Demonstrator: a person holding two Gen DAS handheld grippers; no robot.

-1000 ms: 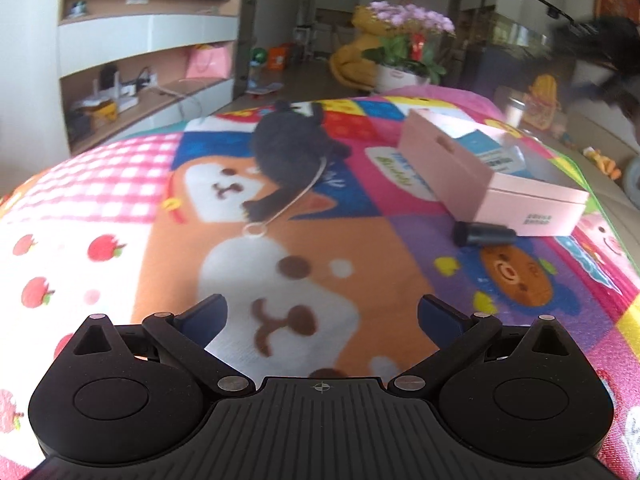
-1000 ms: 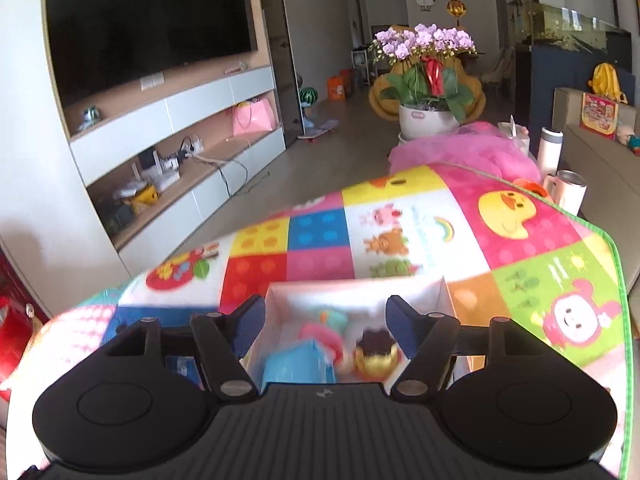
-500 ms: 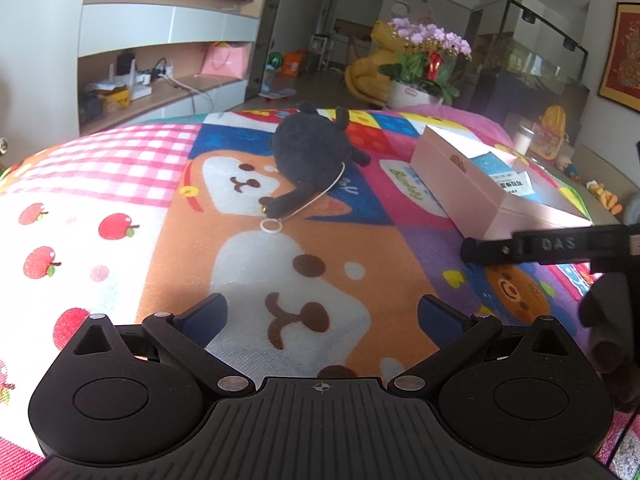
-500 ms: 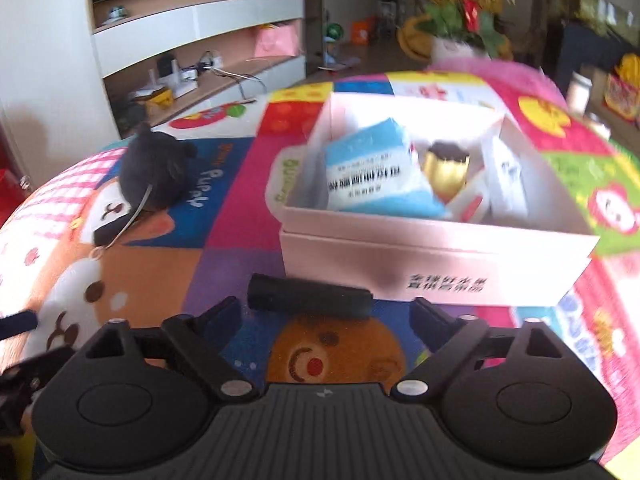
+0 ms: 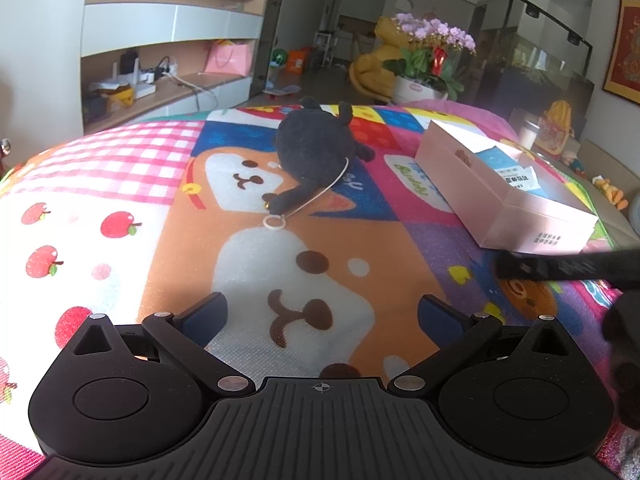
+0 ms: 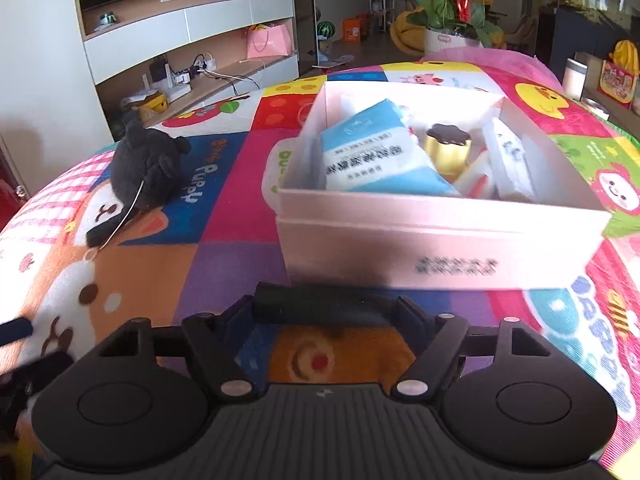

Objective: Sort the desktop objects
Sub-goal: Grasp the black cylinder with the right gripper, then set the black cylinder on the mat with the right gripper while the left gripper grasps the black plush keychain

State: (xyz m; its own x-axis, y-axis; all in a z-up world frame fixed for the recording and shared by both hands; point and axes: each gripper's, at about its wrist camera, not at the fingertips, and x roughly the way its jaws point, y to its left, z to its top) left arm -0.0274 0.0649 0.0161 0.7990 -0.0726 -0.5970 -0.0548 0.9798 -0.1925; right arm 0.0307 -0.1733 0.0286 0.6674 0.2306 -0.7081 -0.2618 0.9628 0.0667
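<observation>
Closing on the black tube [image 6: 326,309], the right gripper [image 6: 326,316] is seen at mat [image 6: 224,216] level, just in front of the pink box [image 6: 440,240].

The tube lies crosswise between the right jaws, which have just been closing; whether both pads press on its ends cannot be told. The left gripper [image 5: 322,314] is held spread wide over the mat with nothing between its fingers [image 5: 204,314]. A black plush [image 5: 316,148] with a white cord lies on the mat left of the box. A blue packet [image 6: 376,152] and a gold cup [image 6: 446,150] are seen inside the box.
</observation>
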